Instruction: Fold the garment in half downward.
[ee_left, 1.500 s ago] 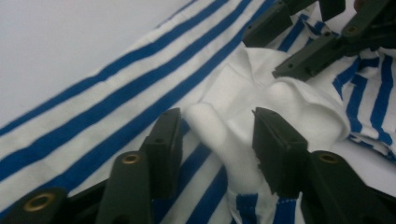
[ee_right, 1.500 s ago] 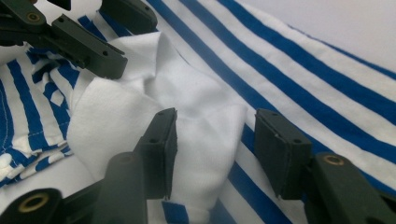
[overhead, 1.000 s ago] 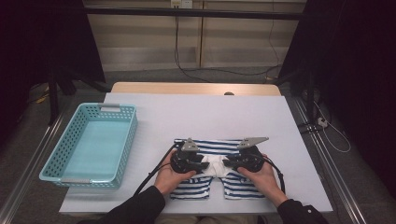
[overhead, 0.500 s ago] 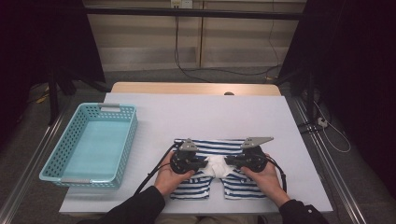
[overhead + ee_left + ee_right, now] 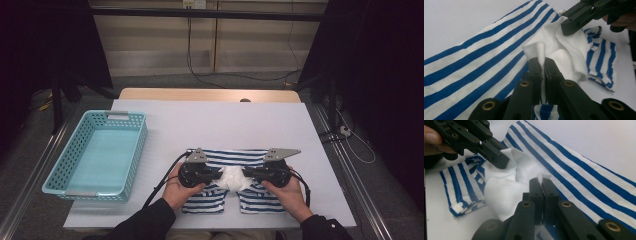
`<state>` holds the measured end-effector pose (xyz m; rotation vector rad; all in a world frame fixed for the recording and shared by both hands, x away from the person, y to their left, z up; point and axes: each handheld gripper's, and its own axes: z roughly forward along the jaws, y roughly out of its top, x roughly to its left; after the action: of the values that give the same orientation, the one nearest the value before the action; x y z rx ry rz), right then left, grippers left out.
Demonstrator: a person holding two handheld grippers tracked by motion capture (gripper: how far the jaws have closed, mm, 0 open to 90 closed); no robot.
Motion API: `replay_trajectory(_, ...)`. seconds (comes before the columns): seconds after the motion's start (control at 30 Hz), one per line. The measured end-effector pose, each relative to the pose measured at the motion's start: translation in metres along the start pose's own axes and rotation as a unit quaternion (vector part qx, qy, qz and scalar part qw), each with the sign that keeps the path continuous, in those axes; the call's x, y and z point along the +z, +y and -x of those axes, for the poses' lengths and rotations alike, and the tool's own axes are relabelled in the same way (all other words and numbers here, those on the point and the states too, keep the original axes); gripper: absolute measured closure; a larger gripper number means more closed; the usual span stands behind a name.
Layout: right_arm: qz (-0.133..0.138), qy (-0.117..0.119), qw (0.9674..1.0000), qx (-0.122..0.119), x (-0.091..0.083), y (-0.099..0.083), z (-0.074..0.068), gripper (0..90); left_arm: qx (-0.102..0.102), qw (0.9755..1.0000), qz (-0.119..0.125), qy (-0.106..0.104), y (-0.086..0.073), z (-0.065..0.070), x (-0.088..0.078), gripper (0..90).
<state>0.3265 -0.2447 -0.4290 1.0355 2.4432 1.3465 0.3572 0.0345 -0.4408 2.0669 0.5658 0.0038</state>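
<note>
Near the desk's (image 5: 320, 125) front edge, the blue-and-white striped shorts (image 5: 230, 159) lie flat, waistband running left to right. The left hand-held gripper (image 5: 216, 175) and right hand-held gripper (image 5: 246, 175) face each other over the crotch, each clamped on a pinch of white lining (image 5: 564, 50), equally near. Bare desk lies beyond; the turquoise basket (image 5: 134, 150) stands well to the left.

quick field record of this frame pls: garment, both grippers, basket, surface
garment: blue-and-white striped cloth shorts, flat on the table, white fabric bunched at the middle
left gripper: jaws shut on a fold of the white fabric
right gripper: jaws shut on the white fabric, facing the left one
basket: light blue perforated plastic basket, to the left of the shorts, nothing in it
surface: white table top
</note>
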Motion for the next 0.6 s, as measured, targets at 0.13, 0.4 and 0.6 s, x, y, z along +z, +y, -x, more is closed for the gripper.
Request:
replay_trajectory(0.13, 0.011, 0.004, 0.9999, 0.000, -0.005, 0.000, -0.003, 87.8, -0.014, 0.9997, 0.010, -0.016, -0.002, 0.001, -0.008, 85.9)
replay_trajectory(0.4, 0.027, 0.010, 0.9996, -0.006, -0.013, 0.001, -0.012, 87.7, -0.011, 0.9994, 0.021, -0.024, -0.002, 0.006, -0.015, 85.8)
replay_trajectory(0.6, 0.031, 0.020, 0.9993, -0.004, -0.018, -0.003, -0.019, 87.3, 0.000, 0.9993, 0.011, -0.037, -0.004, 0.009, -0.016, 85.0)
